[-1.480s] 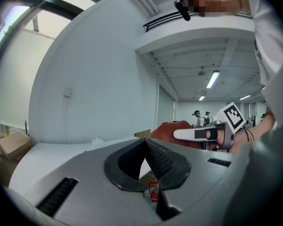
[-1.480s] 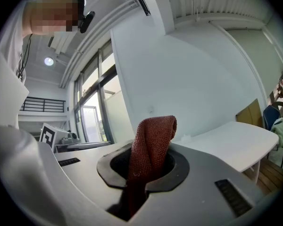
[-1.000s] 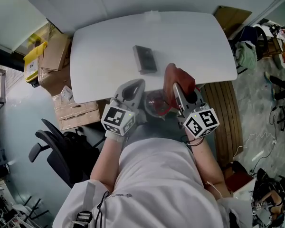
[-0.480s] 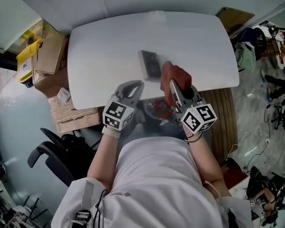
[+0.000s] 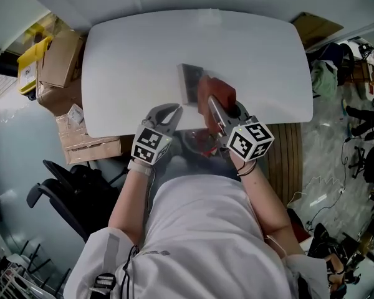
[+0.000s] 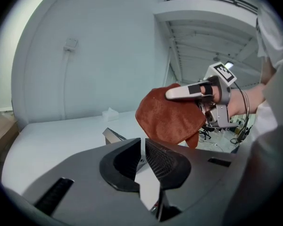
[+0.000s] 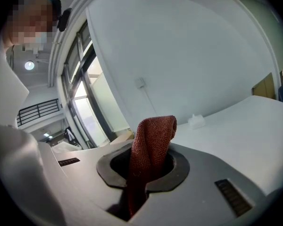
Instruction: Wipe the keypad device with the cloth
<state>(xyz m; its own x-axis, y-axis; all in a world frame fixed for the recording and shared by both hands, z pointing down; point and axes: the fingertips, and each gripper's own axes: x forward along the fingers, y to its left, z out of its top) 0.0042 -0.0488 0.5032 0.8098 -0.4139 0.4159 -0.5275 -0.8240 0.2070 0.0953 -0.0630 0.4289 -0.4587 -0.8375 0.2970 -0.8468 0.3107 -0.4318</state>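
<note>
Right tongs tight on cloth

keypad device partly hidden by cloth, detail too small to tell

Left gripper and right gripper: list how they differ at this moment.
The left gripper is shut on nothing; the right gripper is shut on the rust-red woven cloth. The left gripper is at the near edge of the white table, beside the flat grey keypad device; the right gripper holds the cloth over it. Both carry marker cubes.
</note>
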